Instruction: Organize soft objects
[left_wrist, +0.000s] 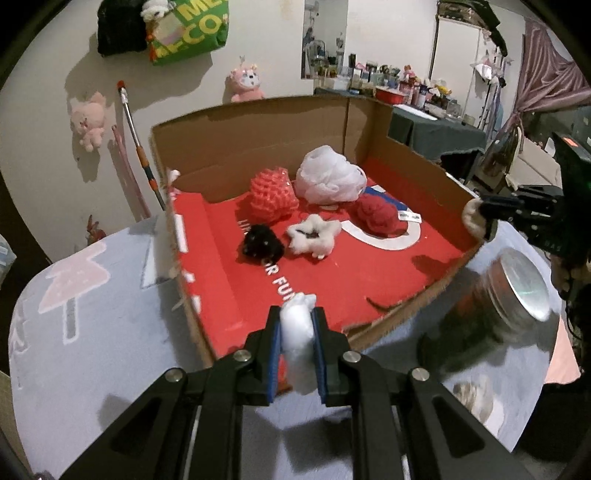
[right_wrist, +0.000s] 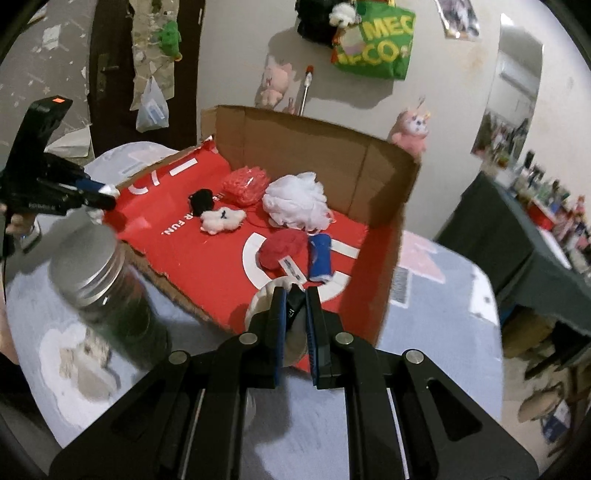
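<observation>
Six soft things are already sitting in the cardboard box (left_wrist: 258, 147), so I'd guess this job is mostly done, with two pieces left to drop in, one per hand. Going left to right from the left tongs (left_wrist: 298, 350): they're clamped on a white fluffy wad (left_wrist: 297, 332), held just short of the box's near torn edge. Past their tips, in the box, there's a black fuzzy scrunchie (left_wrist: 260, 245), a coral mesh puff (left_wrist: 271, 194) behind it, a white furry star-shaped piece (left_wrist: 314, 234) next to the black one, a big white bath pouf (left_wrist: 328, 175) toward the back wall, and a red knit ball (left_wrist: 378, 216) with a tag on the right. The right-hand camera also shows a blue rolled thing (right_wrist: 320, 258) just beyond the right tongs (right_wrist: 295, 332), beside the red ball. Those right tongs are closed on a pale round soft piece with a dark strap (right_wrist: 295, 314), hovering at the box's near rim. Off the right side of the left tongs, a jar with a metal lid (left_wrist: 517, 284) stands on the desk (left_wrist: 92, 295); it's blurry and dark and I can't tell what's inside. Everything else is on the box's red floor, nothing stacked.
</observation>
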